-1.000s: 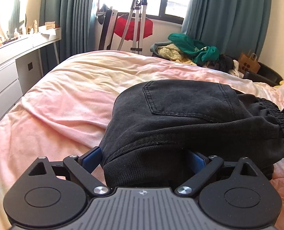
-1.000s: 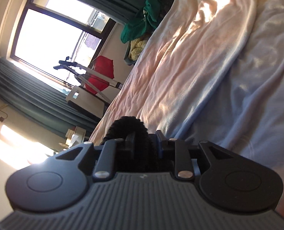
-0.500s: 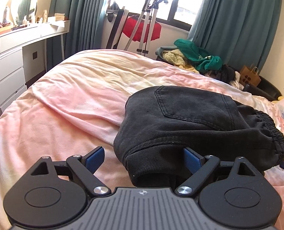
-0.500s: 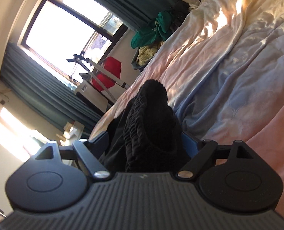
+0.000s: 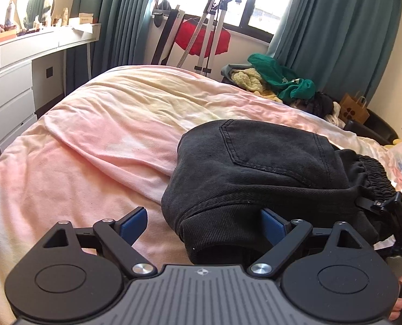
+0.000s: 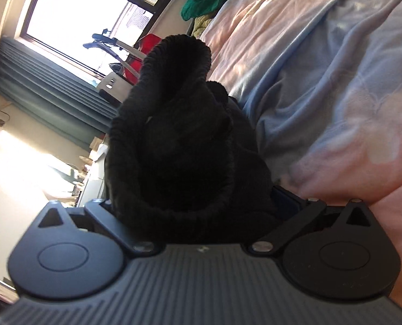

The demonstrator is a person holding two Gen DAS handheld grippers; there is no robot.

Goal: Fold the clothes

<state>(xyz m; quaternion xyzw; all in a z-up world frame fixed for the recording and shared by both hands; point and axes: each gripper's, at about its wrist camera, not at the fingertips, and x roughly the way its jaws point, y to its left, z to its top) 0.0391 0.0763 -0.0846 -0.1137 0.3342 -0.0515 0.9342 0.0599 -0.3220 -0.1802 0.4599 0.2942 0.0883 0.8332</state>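
A folded pair of black jeans [image 5: 257, 173] lies on the pink bed cover [image 5: 92, 146], back pocket up, elastic waistband at the right. My left gripper [image 5: 202, 224] is open, its blue pads wide apart; the jeans' near folded edge lies between them, against the right pad [image 5: 272, 226]. My right gripper [image 6: 198, 203] is open, tilted sideways, and the bunched waistband end of the jeans [image 6: 179, 124] fills the gap between its fingers. The right gripper also shows at the right edge of the left wrist view [image 5: 390, 211].
A white dresser [image 5: 13, 81] stands left of the bed. A pile of green and yellow clothes [image 5: 276, 81] and a paper bag [image 5: 354, 111] lie beyond the far side. A stand with a red cloth [image 5: 203, 38] is by the window. Blue bedding [image 6: 322, 81] lies at the right.
Both grippers have opened and let go of the jeans. The left gripper has drawn back, so the jeans sit farther off. The right gripper's fingers have spread wide around the waistband.
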